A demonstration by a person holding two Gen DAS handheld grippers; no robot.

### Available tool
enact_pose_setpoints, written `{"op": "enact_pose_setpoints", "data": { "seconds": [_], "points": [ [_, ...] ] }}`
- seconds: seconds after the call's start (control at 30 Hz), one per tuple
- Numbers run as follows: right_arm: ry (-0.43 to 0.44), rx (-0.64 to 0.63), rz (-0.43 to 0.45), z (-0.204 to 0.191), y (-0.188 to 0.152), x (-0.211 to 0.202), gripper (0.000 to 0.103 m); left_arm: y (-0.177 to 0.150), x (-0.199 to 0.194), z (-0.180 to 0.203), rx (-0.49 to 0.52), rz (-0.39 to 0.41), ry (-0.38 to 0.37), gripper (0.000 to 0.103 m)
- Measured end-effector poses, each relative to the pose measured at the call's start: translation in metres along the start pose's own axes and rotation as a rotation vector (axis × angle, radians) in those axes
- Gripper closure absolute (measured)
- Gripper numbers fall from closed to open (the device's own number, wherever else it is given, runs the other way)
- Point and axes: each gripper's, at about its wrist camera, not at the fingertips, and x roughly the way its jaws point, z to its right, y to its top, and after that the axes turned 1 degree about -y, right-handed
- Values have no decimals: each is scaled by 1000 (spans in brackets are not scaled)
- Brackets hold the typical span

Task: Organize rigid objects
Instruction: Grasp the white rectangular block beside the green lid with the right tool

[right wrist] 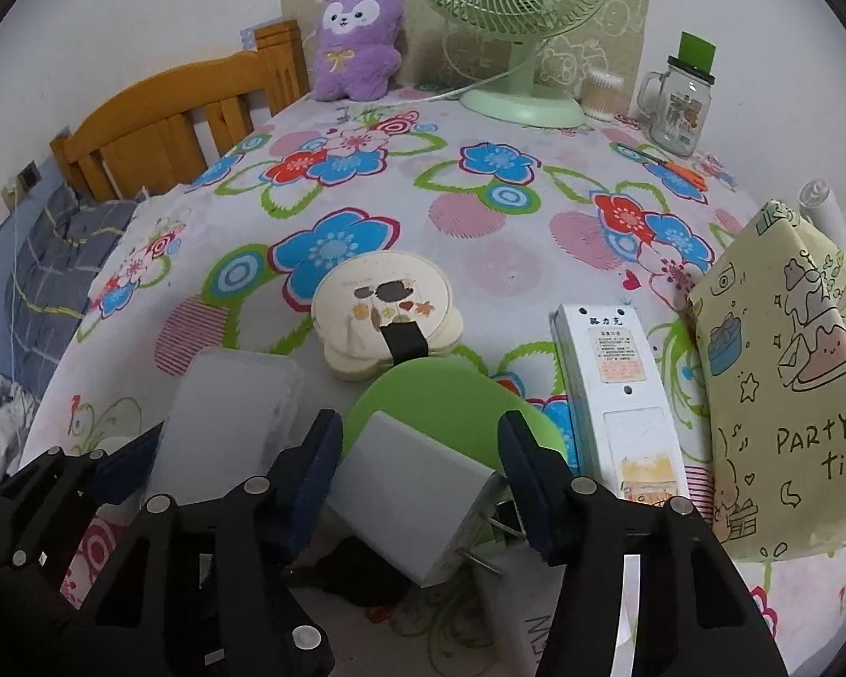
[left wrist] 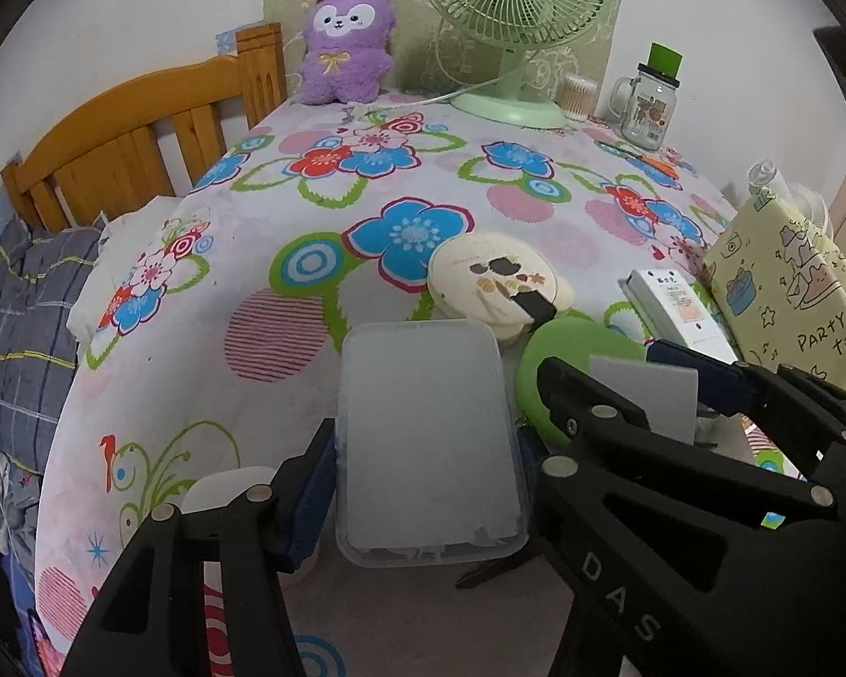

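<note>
My left gripper (left wrist: 423, 468) is shut on a frosted, translucent plastic box (left wrist: 428, 440); its blue pads press the box's two long sides low over the flowered tablecloth (left wrist: 287, 180). In the right wrist view, my right gripper (right wrist: 423, 457) is shut on a grey-white power adapter (right wrist: 417, 485). The adapter is tilted, its metal prongs pointing down to the right. It hangs just over a round green disc (right wrist: 445, 395). The left wrist view shows the adapter (left wrist: 648, 395) close to the right of the box. The box (right wrist: 225, 412) and the left gripper (right wrist: 56, 508) sit at the lower left of the right wrist view.
A cream round case (right wrist: 383, 310) with a black strap lies beyond the disc. A white power strip (right wrist: 615, 383) and a yellow party bag (right wrist: 789, 395) lie right. At the back stand a green fan (right wrist: 513, 11), purple plush (right wrist: 361, 39), glass jar (right wrist: 677, 107). Orange scissors (right wrist: 682, 169) lie near the jar.
</note>
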Motion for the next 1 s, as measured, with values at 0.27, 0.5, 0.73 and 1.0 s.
{"op": "enact_pose_setpoints", "data": {
  "seconds": [0.27, 0.5, 0.73, 1.0],
  "points": [
    [0, 23, 46, 9, 5, -12, 47, 8, -7, 8, 9, 30, -9, 40],
    [-9, 43, 92, 19, 10, -24, 48, 16, -16, 19, 25, 66, -8, 40],
    [-46, 19, 140, 23, 16, -41, 88, 23, -25, 25, 27, 92, -3, 40],
    [22, 64, 89, 35, 8, -33, 87, 19, -22, 31, 45, 80, -4, 40]
  ]
}}
